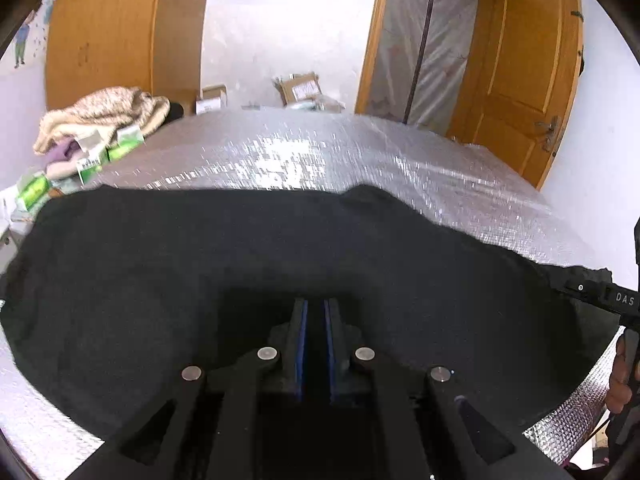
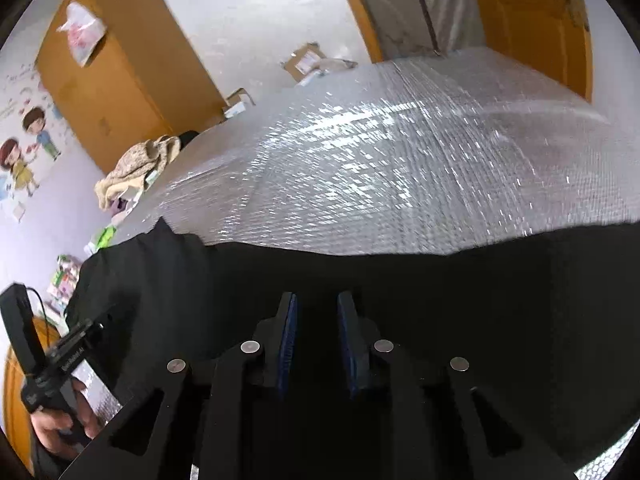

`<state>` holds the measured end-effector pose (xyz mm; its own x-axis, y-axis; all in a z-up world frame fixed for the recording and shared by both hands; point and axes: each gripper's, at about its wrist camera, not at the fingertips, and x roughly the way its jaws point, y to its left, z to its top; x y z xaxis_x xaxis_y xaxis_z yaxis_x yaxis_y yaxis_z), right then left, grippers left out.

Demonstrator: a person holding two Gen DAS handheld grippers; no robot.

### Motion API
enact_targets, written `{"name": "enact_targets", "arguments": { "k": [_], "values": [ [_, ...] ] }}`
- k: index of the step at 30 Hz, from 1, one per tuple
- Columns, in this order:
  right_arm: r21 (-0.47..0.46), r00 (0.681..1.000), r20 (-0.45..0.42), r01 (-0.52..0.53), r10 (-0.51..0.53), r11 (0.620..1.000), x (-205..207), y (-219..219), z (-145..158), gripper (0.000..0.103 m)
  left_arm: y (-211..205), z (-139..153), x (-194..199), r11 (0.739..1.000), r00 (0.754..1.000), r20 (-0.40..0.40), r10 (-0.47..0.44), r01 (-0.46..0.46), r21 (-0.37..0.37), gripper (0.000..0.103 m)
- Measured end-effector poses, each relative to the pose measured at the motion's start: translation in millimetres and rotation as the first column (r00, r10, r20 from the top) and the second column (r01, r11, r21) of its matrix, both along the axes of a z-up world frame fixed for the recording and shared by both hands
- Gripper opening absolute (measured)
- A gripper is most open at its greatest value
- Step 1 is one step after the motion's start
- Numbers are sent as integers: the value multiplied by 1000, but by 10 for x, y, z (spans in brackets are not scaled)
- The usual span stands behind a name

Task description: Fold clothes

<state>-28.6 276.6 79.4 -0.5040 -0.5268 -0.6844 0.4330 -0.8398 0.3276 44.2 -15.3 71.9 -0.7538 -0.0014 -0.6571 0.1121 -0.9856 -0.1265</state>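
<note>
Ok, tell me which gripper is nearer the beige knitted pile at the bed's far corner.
Left. The left gripper sits over the black garment on the side toward the beige knitted pile; the right gripper is farther along the garment.

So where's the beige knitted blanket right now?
The beige knitted blanket is heaped at the far left corner of the silver mat, in front of the wooden wardrobe, well beyond the black garment.

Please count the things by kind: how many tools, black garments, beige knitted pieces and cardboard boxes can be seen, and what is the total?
Tools: 2 (left tool, right tool)
Black garment: 1
Beige knitted piece: 1
Cardboard boxes: 2 clearly seen
Total: 6
</note>
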Motion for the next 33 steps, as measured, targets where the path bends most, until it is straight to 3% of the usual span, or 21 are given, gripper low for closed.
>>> {"name": "enact_targets", "arguments": {
  "k": [8,14,18,22,26,31,33],
  "values": [
    [-11,988,5,-155,155,988,-16,-414,-2,23,-341,-76,64,994,992,65,107,-105,-27,8],
    [-77,995,87,-47,53,996,-258,-250,-147,15,-528,-38,263,987,987,35,155,-153,-49,8],
    [-109,995,91,-34,44,993,-290,-176,-197,13,-973,-14,439,956,956,29,293,-292,-22,8],
    [-83,998,47,-46,50,995,-234,-235,-204,15,-1360,-14,570,925,926,33,377,-378,44,8],
    [-77,998,37,-52,55,996,-200,-276,-211,16,-1481,105,697,891,891,-26,453,-453,31,8],
    [-91,998,42,-51,55,995,-217,-275,-222,17,-1581,119,691,873,873,-37,486,-485,46,9],
    [-89,998,40,-51,55,995,-213,-278,-219,17,-1622,13,648,867,868,9,497,-497,42,9]
  ]
}}
